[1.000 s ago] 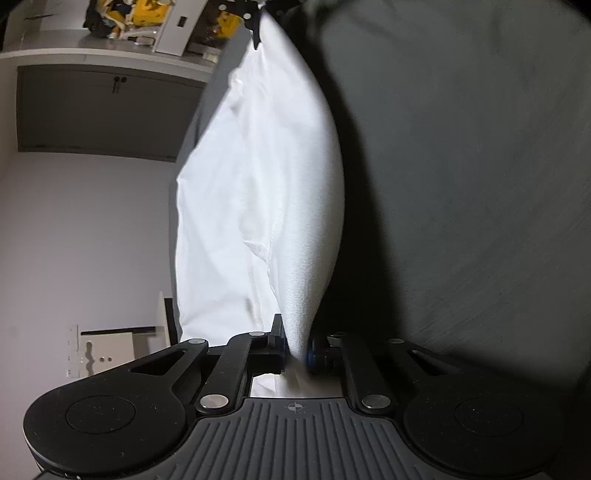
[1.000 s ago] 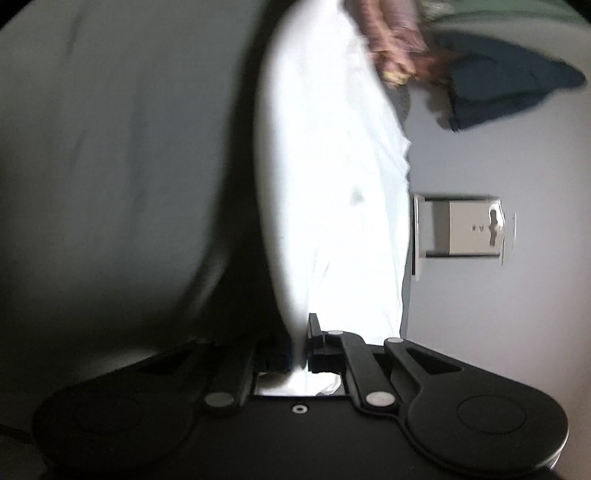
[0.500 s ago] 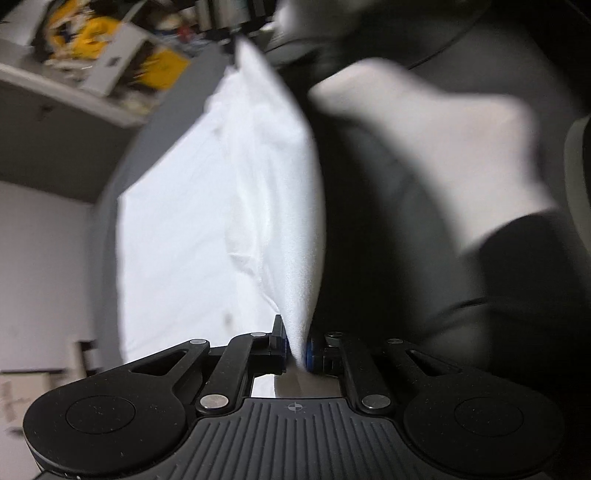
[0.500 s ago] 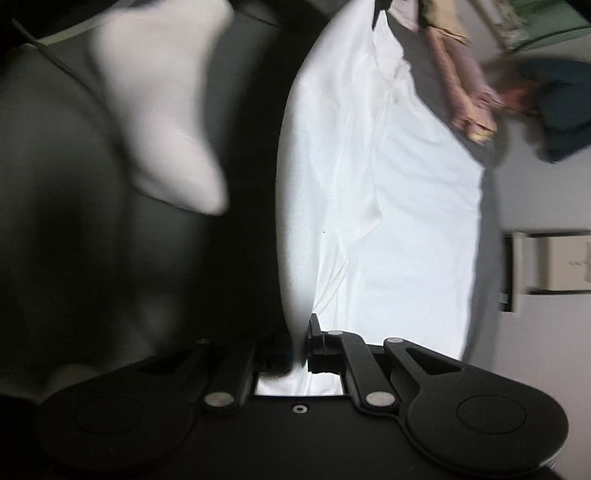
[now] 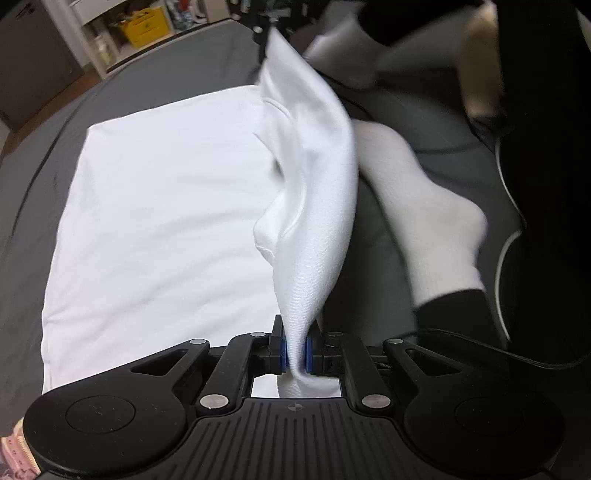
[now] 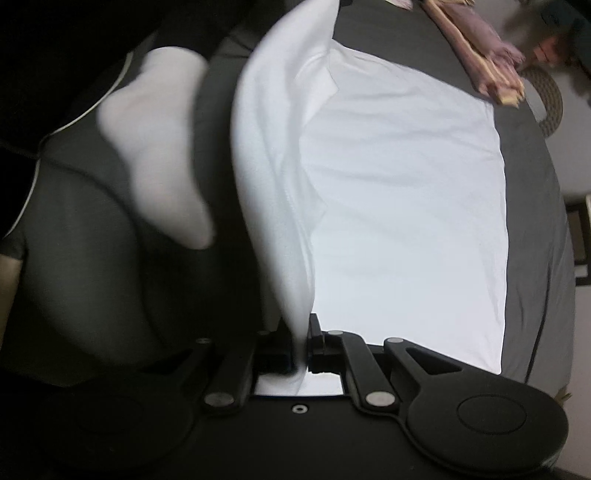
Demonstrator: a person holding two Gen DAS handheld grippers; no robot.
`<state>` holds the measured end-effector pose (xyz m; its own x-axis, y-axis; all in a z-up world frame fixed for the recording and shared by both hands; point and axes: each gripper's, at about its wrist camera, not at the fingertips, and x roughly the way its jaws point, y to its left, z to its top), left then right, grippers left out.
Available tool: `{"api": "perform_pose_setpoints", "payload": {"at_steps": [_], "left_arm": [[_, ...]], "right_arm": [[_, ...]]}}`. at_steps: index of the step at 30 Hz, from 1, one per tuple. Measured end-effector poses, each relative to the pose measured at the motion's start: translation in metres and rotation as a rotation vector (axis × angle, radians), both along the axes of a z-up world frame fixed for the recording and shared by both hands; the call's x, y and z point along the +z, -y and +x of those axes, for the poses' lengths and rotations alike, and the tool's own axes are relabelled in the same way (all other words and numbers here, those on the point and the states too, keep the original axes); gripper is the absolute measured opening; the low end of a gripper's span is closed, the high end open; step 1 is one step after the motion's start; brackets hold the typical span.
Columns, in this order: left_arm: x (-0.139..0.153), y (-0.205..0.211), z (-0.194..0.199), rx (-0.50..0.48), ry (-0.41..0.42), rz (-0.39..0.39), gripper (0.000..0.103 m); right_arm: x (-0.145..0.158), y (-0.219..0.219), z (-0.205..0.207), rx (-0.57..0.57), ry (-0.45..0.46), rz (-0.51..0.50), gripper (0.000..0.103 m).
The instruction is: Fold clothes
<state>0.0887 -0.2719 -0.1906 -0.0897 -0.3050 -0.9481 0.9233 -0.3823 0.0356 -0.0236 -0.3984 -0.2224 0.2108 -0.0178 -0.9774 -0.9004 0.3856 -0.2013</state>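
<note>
A white shirt [image 5: 166,221] lies spread on a dark grey surface [image 5: 147,81]. Its near edge is lifted into a taut ridge [image 5: 317,192] that runs between the two grippers. My left gripper [image 5: 295,349] is shut on one end of that edge, with cloth bunched between its blue pads. In the right wrist view the same white shirt [image 6: 406,203] is spread to the right, and my right gripper [image 6: 301,347] is shut on the other end of the raised edge [image 6: 273,166].
A person's feet in white socks [image 5: 424,221] [image 6: 162,147] stand on the grey surface beside the lifted edge, with a thin cable [image 5: 498,240] close by. A pink and tan garment [image 6: 487,55] lies beyond the shirt. Shelves with a yellow bin [image 5: 144,22] stand behind.
Both grippers have swung down and tilted with the shirt edge still held. The shirt now shows laid flat on the grey surface, and the person's socked feet have come into view.
</note>
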Motion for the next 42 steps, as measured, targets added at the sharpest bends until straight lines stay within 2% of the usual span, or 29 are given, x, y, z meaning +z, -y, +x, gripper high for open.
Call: {"api": "perform_pose_setpoints", "payload": {"at_steps": [4, 6, 8, 11, 16, 19, 21, 24, 30, 34, 37, 42], "left_arm": [[-0.013, 0.012, 0.056, 0.069, -0.105, 0.021, 0.008], [-0.029, 0.014, 0.080, 0.103, -0.157, 0.033, 0.008], [-0.051, 0.018, 0.095, 0.134, -0.205, 0.044, 0.009], [-0.070, 0.020, 0.109, 0.142, -0.248, 0.043, 0.008], [-0.053, -0.003, 0.097, 0.125, -0.256, -0.026, 0.008], [-0.031, -0.015, 0.077, 0.117, -0.349, -0.014, 0.008], [-0.022, -0.019, 0.067, 0.091, -0.439, 0.012, 0.009], [-0.026, -0.015, 0.062, 0.073, -0.419, 0.033, 0.009], [-0.066, 0.011, 0.103, 0.197, -0.507, 0.142, 0.008], [-0.070, 0.013, 0.131, 0.248, -0.517, 0.130, 0.008], [-0.078, 0.008, 0.154, 0.327, -0.532, 0.120, 0.009], [-0.103, 0.006, 0.178, 0.402, -0.543, 0.107, 0.009]], "right_arm": [[-0.010, 0.017, 0.032, -0.058, -0.070, 0.023, 0.008], [-0.019, 0.026, 0.041, -0.091, -0.106, 0.037, 0.008], [-0.027, 0.035, 0.051, -0.123, -0.141, 0.051, 0.008], [-0.036, 0.044, 0.058, -0.151, -0.175, 0.066, 0.008], [-0.027, 0.037, 0.031, -0.123, -0.143, 0.088, 0.008], [-0.019, 0.030, 0.010, -0.134, -0.217, 0.145, 0.008], [-0.016, 0.022, -0.001, -0.115, -0.284, 0.162, 0.008], [-0.024, 0.015, -0.003, -0.130, -0.341, 0.164, 0.008], [-0.055, 0.030, 0.033, -0.266, -0.482, 0.176, 0.008], [-0.058, 0.045, 0.053, -0.302, -0.437, 0.187, 0.008], [-0.066, 0.062, 0.069, -0.367, -0.411, 0.213, 0.008], [-0.083, 0.076, 0.080, -0.429, -0.396, 0.231, 0.009]]}}
